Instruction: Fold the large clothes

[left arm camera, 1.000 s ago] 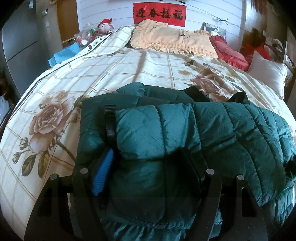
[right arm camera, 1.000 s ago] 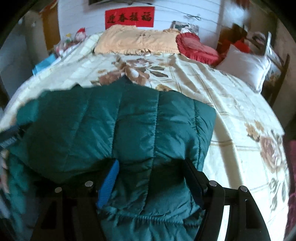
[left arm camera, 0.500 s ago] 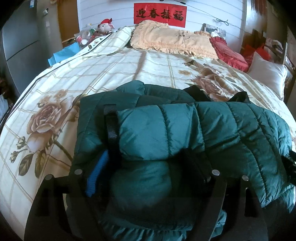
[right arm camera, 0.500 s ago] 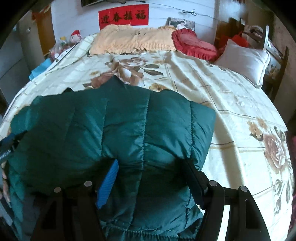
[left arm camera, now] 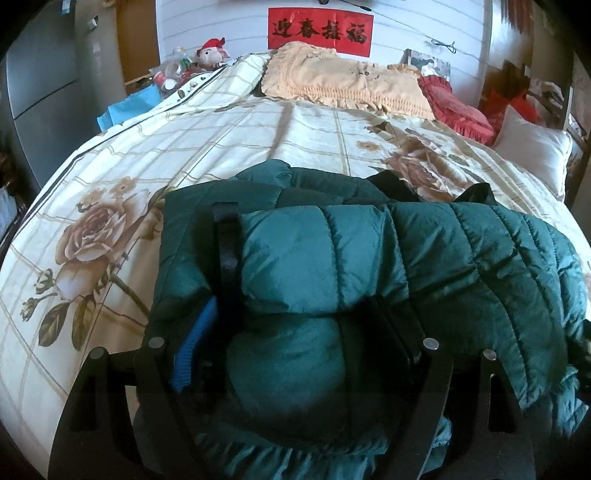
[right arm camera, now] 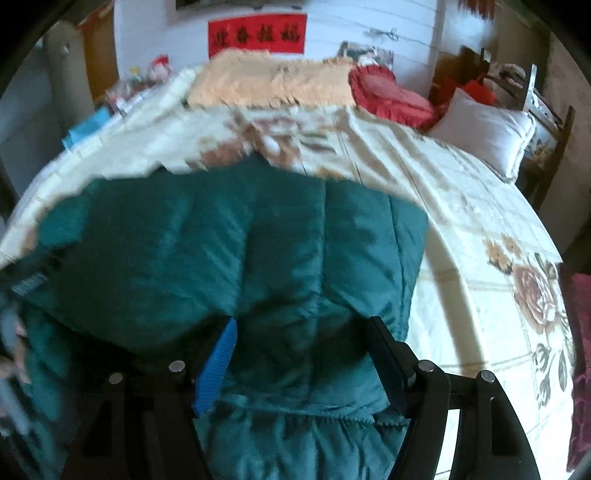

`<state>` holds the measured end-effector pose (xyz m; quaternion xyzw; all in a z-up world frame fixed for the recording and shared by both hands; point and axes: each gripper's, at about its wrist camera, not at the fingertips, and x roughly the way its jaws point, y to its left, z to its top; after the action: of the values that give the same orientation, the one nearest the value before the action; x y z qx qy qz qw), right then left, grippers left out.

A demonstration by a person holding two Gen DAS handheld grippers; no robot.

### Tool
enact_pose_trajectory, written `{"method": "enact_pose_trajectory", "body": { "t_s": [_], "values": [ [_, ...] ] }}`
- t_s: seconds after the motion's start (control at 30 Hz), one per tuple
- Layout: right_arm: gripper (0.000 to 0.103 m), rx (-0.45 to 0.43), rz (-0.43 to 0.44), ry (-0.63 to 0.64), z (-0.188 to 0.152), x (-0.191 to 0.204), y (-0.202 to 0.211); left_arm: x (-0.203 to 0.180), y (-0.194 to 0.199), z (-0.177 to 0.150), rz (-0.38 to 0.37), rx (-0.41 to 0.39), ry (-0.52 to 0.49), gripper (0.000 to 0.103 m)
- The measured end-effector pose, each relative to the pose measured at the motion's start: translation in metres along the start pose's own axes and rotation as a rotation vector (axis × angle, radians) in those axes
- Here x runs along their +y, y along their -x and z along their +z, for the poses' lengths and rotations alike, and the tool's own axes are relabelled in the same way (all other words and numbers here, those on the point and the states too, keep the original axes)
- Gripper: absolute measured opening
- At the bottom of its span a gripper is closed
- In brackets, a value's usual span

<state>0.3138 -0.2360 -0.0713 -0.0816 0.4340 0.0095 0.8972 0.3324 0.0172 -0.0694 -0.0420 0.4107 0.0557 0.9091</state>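
A dark green quilted puffer jacket lies folded on the flowered bedspread at the near end of the bed. My left gripper stands with its jaws wide apart around a padded roll of the jacket at its left end, with fabric bulging between the fingers. The same jacket fills the right wrist view, which is blurred. My right gripper stands wide apart around the jacket's right part, with a thick fold between its fingers. Whether either one pinches the fabric is not clear.
At the head of the bed lie a peach frilled pillow cover, a red cushion and a white pillow. A red banner hangs on the wall. A cluttered side table with a toy stands at the far left.
The left view has hardly shifted; the roll bulges further between the left fingers. The right gripper has moved with the jacket, its view now blurred and tilted, showing more of the bed's far end.
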Motion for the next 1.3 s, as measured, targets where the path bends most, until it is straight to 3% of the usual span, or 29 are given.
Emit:
{"method": "enact_pose_trajectory", "body": {
  "t_s": [0.13, 0.23, 0.4, 1.3],
  "values": [
    [0.072, 0.005, 0.025, -0.031, -0.001, -0.007, 0.008, 0.011, 0.014, 0.000, -0.001, 0.014, 0.012, 0.082],
    [0.072, -0.021, 0.081, -0.073, -0.004, -0.014, 0.030, 0.020, 0.032, -0.006, -0.014, -0.008, 0.027, 0.082],
    [0.075, -0.049, 0.104, -0.066, -0.018, -0.016, 0.058, 0.028, 0.058, -0.019, -0.001, -0.034, -0.002, 0.082],
    [0.075, -0.007, 0.136, -0.065, -0.079, -0.005, 0.090, 0.040, 0.126, -0.094, -0.086, -0.025, -0.017, 0.082]
  ]
}}
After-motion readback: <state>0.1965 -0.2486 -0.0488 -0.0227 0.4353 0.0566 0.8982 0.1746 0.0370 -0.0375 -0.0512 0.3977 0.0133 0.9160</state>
